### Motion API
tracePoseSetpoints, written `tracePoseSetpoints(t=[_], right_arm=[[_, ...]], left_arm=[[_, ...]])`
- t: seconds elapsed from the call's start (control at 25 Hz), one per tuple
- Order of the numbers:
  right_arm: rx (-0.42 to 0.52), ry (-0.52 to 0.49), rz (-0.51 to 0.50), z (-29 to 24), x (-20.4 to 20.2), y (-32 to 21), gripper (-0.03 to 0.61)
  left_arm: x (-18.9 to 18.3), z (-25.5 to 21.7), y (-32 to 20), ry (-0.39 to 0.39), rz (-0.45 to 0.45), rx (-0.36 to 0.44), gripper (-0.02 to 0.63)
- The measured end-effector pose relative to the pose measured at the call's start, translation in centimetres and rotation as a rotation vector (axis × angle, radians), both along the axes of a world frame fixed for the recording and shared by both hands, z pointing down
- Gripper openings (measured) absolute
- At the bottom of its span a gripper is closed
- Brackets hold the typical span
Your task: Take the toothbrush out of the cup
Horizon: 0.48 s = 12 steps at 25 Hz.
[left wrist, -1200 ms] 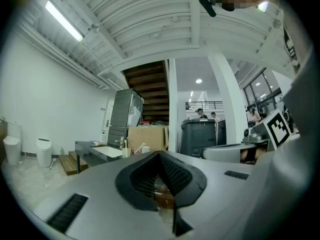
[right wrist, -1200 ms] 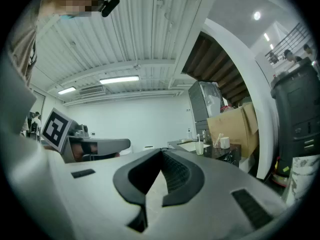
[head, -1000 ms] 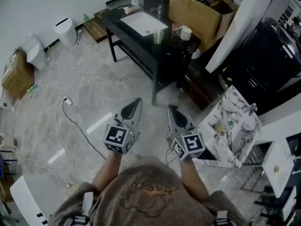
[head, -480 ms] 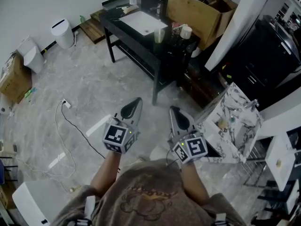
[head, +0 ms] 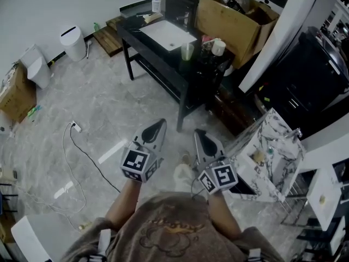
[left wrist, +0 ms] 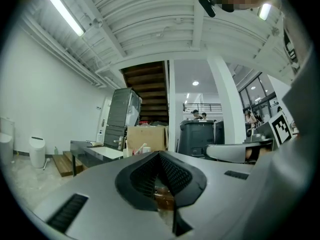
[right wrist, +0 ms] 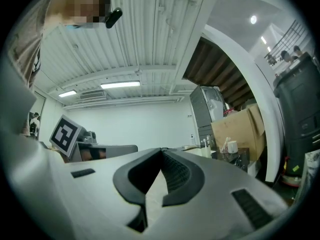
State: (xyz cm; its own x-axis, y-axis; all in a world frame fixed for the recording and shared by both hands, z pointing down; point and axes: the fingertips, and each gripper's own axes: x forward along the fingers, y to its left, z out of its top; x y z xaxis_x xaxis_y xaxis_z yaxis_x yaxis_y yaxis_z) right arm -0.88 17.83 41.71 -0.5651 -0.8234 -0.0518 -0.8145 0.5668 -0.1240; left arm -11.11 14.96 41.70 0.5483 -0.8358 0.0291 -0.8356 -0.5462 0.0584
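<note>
A black table (head: pixel 143 41) stands ahead, well beyond both grippers. On its near end are a pale translucent cup (head: pixel 187 51) and a white cup (head: pixel 218 47). In the head view the toothbrush is too small to make out. The right gripper view shows a thin pale toothbrush (right wrist: pixel 225 142) sticking up beside the white cup (right wrist: pixel 231 147). My left gripper (head: pixel 158 123) and right gripper (head: pixel 199 133) are held side by side above the floor, pointing at the table. Both are shut and hold nothing. Their closed tips show in the left gripper view (left wrist: pixel 160 154) and the right gripper view (right wrist: pixel 161 150).
A white basin (head: pixel 168 34) is set in the table top and a large cardboard box (head: pixel 237 16) stands behind it. A marble-patterned panel (head: pixel 267 152) lies at the right. A cable (head: pixel 90 149) trails over the floor at the left, near a white bin (head: pixel 72 36).
The table and the things on it have shifted lower in the head view, nearer to me. Both grippers stay shut, side by side, and have risen slightly in the view.
</note>
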Motion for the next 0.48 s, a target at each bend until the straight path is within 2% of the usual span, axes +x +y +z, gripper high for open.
tracePoseSetpoints(t=[0.48], right_arm=[[-0.002, -0.01, 0.024, 0.4, 1.2, -8.5, 0.0]], left_arm=[[0.5, 0.4, -7.1, -0.001, 0.008, 0.004, 0.0]])
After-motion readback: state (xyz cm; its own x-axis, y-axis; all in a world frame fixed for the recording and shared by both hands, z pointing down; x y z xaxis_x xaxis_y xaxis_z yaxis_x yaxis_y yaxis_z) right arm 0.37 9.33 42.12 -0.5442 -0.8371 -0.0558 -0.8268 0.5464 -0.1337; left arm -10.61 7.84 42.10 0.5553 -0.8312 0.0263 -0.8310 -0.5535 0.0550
